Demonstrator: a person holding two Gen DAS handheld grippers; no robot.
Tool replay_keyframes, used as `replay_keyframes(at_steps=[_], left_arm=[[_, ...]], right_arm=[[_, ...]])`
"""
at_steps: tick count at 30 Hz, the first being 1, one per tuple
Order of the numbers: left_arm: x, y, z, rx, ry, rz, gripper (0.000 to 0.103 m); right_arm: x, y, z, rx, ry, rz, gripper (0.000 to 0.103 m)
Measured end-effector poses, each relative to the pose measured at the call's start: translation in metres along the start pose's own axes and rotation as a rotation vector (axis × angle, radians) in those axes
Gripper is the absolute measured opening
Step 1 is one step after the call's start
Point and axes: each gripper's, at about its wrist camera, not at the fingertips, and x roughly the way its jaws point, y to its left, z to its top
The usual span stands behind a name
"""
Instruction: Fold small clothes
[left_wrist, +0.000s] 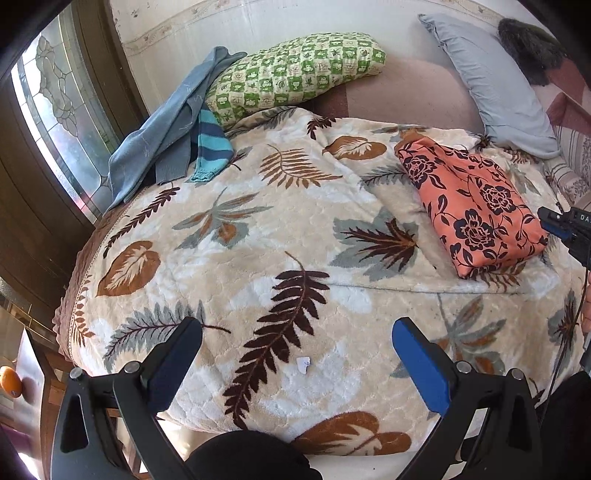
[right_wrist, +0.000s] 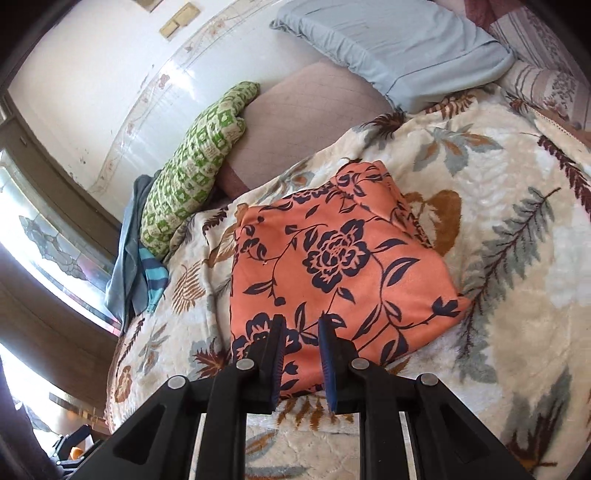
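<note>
A folded orange garment (left_wrist: 476, 199) with dark flowers lies on the leaf-patterned blanket (left_wrist: 258, 240) at the right of the bed. In the right wrist view the same garment (right_wrist: 332, 258) lies just beyond my right gripper (right_wrist: 302, 325). Its jaws stand a narrow gap apart with nothing pinched between them. From the left wrist view that right gripper (left_wrist: 554, 223) shows at the right edge, beside the garment's near corner. My left gripper (left_wrist: 295, 343) is wide open over bare blanket with nothing in it. A blue-grey garment (left_wrist: 159, 136) and a teal striped piece (left_wrist: 210, 147) lie heaped at the bed's far left.
A green checked pillow (left_wrist: 295, 70) and a light blue pillow (left_wrist: 495, 81) rest against the wall at the back. A small white scrap (left_wrist: 303, 364) lies on the blanket near the left gripper. A patterned glass window (left_wrist: 55, 110) is on the left, and the bed's edge drops off below it.
</note>
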Motion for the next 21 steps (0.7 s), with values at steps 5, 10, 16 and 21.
replay_keyframes(at_steps=[5, 10, 16, 21], left_arm=[[-0.001, -0.017, 0.021, -0.015, -0.048, 0.025, 0.103], [-0.006, -0.043, 0.044, -0.002, -0.105, 0.035, 0.103], [-0.019, -0.075, 0.060, 0.063, -0.186, 0.034, 0.103], [-0.027, -0.094, 0.065, 0.102, -0.218, 0.014, 0.103]], right_arm=[[-0.019, -0.032, 0.014, 0.138, -0.026, 0.098, 0.056], [-0.040, -0.044, 0.029, 0.119, -0.094, 0.121, 0.077], [-0.046, -0.062, 0.037, 0.118, -0.082, 0.113, 0.077], [-0.045, -0.068, 0.038, 0.096, -0.072, 0.081, 0.077]])
